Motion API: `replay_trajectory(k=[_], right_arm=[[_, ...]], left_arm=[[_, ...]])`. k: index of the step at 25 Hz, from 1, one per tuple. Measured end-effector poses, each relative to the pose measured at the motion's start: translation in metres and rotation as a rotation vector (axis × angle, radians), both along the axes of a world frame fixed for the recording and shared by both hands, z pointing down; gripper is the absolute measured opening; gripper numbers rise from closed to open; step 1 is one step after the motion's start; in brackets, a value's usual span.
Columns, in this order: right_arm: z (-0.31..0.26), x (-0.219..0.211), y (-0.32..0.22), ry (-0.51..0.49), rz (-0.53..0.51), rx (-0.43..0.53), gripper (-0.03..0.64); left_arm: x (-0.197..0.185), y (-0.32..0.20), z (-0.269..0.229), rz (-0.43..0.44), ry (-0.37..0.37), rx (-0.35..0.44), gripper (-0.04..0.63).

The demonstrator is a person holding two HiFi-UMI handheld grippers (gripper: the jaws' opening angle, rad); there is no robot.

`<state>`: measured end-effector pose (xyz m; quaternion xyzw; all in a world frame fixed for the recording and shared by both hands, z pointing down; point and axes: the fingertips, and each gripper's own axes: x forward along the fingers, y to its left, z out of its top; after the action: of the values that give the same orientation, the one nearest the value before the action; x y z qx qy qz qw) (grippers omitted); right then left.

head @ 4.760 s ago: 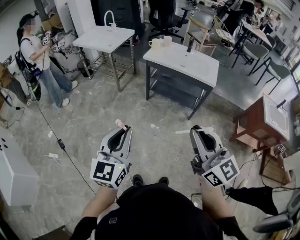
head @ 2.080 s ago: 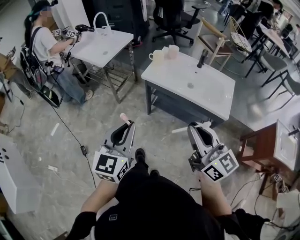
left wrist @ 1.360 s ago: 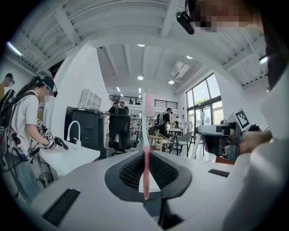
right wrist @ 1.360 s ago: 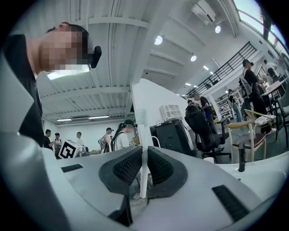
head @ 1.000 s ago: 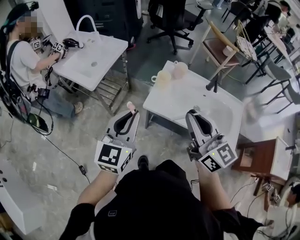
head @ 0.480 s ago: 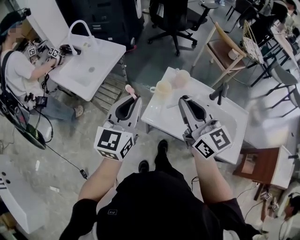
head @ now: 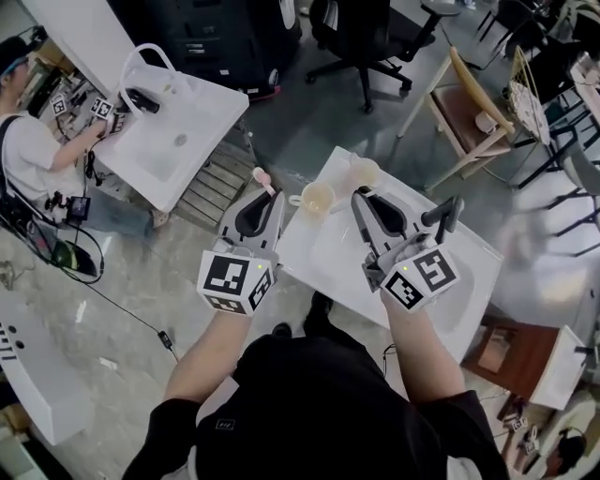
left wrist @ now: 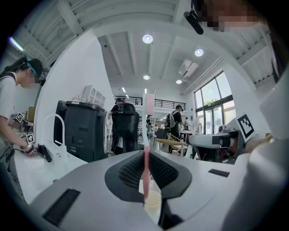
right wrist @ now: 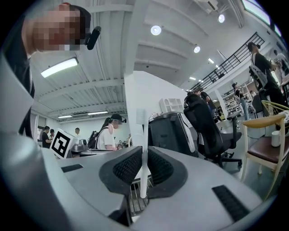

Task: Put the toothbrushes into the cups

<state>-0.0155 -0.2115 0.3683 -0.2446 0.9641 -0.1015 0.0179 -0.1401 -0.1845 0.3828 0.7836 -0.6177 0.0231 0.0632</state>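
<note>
Since half a second ago you have closed in on the smooth white worktop [head: 323, 258] with its sunken basin. Your left gripper [head: 265, 193] and right gripper [head: 361, 195] now hang at its left end. The round, glossy cream cup [head: 317, 197] sits between them rather than ahead of them. Just behind it, toward the far corner, stands the pale pink cup [head: 364, 172]; whether the two touch does not show. A black tap [head: 443, 217] rises close to the right of your right gripper.

The left gripper is over the worktop's left edge, jaws narrow and clamped on the slim handle of the pink toothbrush [head: 263, 177]. That brush stands upright, and the left gripper view shows the cream cup's open mouth just below it. The right gripper's jaws are equally narrow, pinching the white toothbrush [right wrist: 143, 155] upright between dimpled black pads.

Beyond the far edge, grey floor [head: 309, 103] lies open as far as a wooden chair [head: 473, 117] and a black office chair [head: 370, 28]. To the left, past a gap of floor, a person [head: 28, 159] works at a second white basin stand [head: 187, 127].
</note>
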Motion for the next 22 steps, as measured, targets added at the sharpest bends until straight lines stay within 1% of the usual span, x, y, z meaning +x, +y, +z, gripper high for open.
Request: replay_trajectory(k=[5,8,12,16,22], right_arm=[[0.028,-0.011,-0.039,0.039,-0.053,-0.048,0.054],[0.044,-0.020,-0.057,0.073,-0.072,-0.092,0.054],[0.069,-0.042,-0.071,0.114,-0.085,-0.128,0.054],[0.099,-0.062,-0.083,0.154,-0.080,-0.159,0.054],[0.137,-0.076,-0.097,0.202,-0.050,-0.221,0.054]], left_arm=[[0.006,-0.036,0.012,-0.022,-0.024,-0.009,0.038],[0.007,-0.053,0.022,-0.031,-0.003,-0.042,0.038],[0.004,-0.066,0.038,-0.019,0.023,-0.068,0.038],[-0.002,-0.075,0.059,0.006,0.041,-0.092,0.038],[-0.015,-0.083,0.092,0.031,0.065,-0.134,0.038]])
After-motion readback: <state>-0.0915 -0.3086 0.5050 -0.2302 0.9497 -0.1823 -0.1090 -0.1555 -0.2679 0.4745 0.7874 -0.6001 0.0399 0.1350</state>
